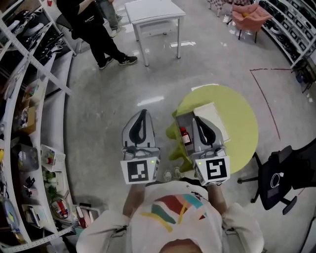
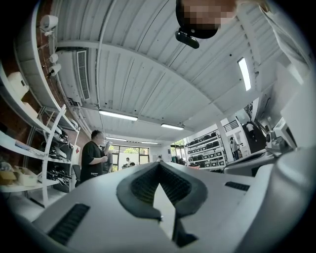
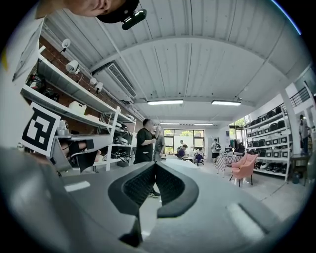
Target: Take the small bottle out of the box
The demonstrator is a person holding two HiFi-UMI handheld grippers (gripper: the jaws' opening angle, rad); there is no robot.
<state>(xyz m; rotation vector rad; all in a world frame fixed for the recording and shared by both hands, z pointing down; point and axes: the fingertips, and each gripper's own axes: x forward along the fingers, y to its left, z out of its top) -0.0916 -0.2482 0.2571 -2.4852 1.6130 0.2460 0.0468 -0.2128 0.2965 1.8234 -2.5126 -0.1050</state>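
Two grippers are held out side by side in front of the person, both pointing away from the body. The left hand-held gripper (image 1: 143,113) (image 2: 159,164) hangs over bare floor (image 1: 98,108), just left of the round green table (image 1: 242,123). Its jaws are together, tips meeting, with nothing between them. The right hand-held gripper (image 1: 199,120) (image 3: 155,164) is over the near left part of that table, and in the head view it overlaps the open box (image 1: 177,148). Its jaws are likewise closed on each other and empty.

The box sits at the table's left edge with its olive flaps folded outward. Inside it, against the left wall, is the small bottle (image 1: 185,136) with a red cap and a dark label. It lies just left of the right hand-held gripper in the head view, and neither gripper touches it. Whether the bottle stands straight or leans cannot be made out from above. A white sheet or flap (image 1: 213,116) lies at the box's far right side.

Both gripper views look out across the room rather than down at the table. A person in black (image 1: 91,29) (image 2: 92,158) (image 3: 146,141) stands near the shelves (image 1: 24,123), a white table (image 1: 153,12) is further off, and a pink chair (image 1: 251,17) (image 3: 245,167) sits towards the right wall. A black office chair (image 1: 279,178) stands just right of the green table.
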